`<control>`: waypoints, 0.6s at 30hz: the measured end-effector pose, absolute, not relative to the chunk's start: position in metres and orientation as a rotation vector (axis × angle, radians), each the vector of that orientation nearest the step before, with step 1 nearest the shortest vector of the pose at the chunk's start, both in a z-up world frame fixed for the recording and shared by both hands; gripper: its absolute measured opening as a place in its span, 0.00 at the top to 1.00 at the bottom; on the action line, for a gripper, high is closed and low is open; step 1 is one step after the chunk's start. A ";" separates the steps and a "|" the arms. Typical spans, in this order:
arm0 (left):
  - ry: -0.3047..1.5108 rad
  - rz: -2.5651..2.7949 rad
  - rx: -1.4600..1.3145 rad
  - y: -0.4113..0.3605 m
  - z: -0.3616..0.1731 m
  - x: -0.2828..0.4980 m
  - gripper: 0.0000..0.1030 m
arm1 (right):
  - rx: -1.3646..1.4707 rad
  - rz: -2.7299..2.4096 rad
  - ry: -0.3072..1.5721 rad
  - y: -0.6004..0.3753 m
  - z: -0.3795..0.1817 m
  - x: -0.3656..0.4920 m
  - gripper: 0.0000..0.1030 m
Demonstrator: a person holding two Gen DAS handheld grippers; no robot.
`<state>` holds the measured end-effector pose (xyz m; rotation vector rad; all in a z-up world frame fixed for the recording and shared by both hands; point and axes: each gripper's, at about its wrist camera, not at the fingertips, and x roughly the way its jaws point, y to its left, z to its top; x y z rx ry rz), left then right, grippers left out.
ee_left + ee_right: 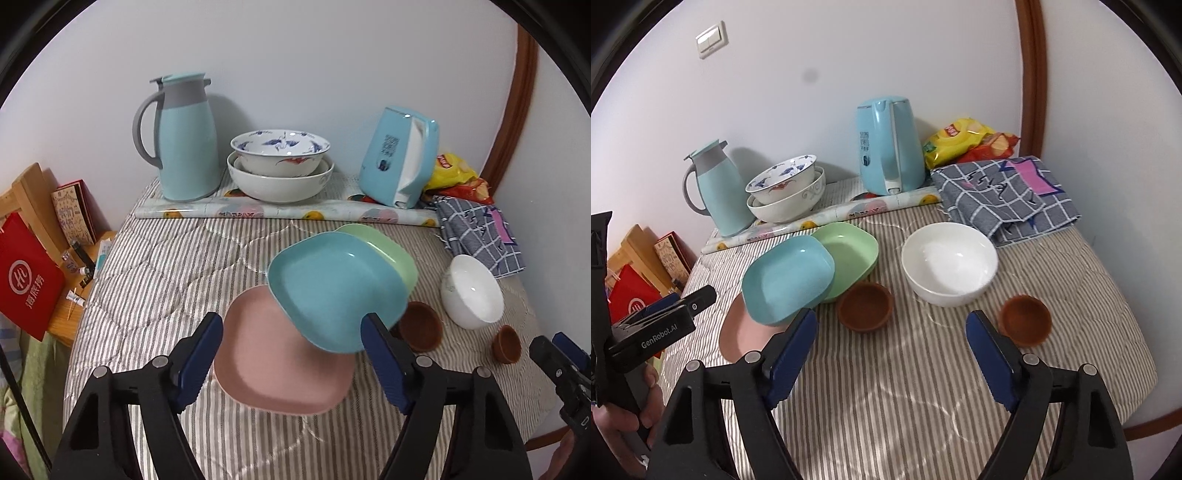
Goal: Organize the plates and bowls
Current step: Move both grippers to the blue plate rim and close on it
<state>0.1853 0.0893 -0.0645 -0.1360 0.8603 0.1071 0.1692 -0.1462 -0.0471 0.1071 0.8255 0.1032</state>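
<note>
A blue square plate [328,284] lies tilted, resting on a pink plate [273,365] and a green plate [384,247]. It also shows in the right wrist view [786,280] beside the green plate [849,254] and the pink plate [738,332]. My left gripper [291,347] is open, its fingers either side of the pink and blue plates. My right gripper [892,336] is open and empty above the striped cloth. A white bowl [949,262] and two small brown bowls [864,306] [1027,319] stand near it.
Two stacked patterned bowls [280,166], a blue thermos jug [184,136] and a blue kettle [399,158] stand along the back wall. A checked cloth [1008,195] and snack bags [964,140] lie at the back right. The table edge drops at left.
</note>
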 end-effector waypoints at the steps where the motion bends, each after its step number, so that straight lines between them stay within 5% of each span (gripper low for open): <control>1: 0.867 0.107 -0.142 0.092 -0.067 0.189 0.33 | 0.104 0.104 0.827 -0.144 -0.048 0.173 0.20; 18: 0.940 0.088 -0.195 0.115 -0.114 0.259 0.45 | 0.094 0.165 0.927 -0.111 -0.096 0.256 0.41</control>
